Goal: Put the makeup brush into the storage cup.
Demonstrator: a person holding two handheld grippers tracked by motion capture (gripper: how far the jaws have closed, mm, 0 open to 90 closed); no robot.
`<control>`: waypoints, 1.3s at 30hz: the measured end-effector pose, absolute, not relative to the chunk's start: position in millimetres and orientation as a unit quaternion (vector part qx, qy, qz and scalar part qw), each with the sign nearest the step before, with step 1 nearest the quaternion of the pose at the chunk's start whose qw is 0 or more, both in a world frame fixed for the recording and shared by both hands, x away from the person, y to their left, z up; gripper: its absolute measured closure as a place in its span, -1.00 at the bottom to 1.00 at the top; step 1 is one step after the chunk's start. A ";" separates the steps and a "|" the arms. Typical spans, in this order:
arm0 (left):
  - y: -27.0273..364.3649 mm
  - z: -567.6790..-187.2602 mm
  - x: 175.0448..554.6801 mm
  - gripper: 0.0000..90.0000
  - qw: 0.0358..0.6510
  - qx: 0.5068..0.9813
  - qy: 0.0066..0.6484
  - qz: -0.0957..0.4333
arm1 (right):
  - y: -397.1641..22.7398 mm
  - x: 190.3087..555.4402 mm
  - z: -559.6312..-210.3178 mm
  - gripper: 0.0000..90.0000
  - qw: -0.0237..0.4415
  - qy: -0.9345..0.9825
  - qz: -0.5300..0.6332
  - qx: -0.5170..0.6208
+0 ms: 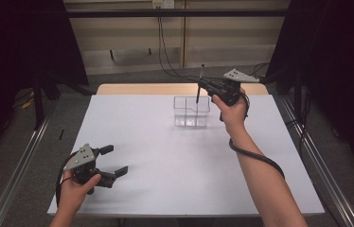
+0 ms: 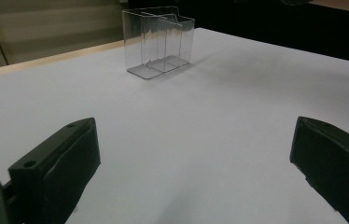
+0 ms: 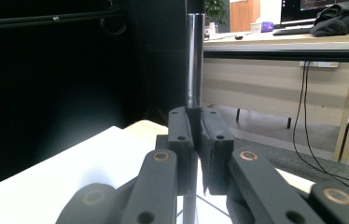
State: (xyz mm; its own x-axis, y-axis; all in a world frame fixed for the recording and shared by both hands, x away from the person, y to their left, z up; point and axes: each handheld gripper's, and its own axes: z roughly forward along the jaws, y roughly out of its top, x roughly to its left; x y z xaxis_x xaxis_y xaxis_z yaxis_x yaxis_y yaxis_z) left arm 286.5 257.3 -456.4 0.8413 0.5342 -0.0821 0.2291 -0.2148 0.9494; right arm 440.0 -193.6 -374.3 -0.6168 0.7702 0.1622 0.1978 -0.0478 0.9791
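Nearest, the left gripper (image 1: 113,161) rests at the white table's (image 1: 165,161) front-left corner, jaws wide apart and empty. Farther back stands one clear plastic organizer (image 1: 191,111) with several compartments. Over it, the right gripper (image 1: 200,85) clamps one upright dark pen (image 1: 199,90), its lower end inside the organizer.

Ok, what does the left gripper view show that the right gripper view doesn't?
Left gripper view: the clear box standing on the table, beyond the open left tongs. Right gripper view: the right tongs shut on an upright pen, with a desk behind. Both: the white table.
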 end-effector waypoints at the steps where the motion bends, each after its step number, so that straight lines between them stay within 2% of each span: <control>1: 257.4 -456.5 286.5 -0.97 0.575 0.769 0.248 0.133 | -193.6 440.6 -374.3 0.87 0.231 0.651 0.620 0.373; 39: 257.3 -457.0 285.6 -0.97 0.576 0.768 0.249 0.132 | -182.1 447.3 -393.1 0.87 0.228 0.660 0.610 0.376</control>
State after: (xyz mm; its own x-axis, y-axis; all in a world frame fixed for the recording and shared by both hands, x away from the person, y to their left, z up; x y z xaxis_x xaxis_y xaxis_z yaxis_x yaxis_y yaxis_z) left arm 285.6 257.3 -457.0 0.8412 0.5341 -0.0841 0.2305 -0.2134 0.9494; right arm 447.3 -182.1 -393.1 -0.6137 0.7738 0.1569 0.2174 -0.0254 0.9758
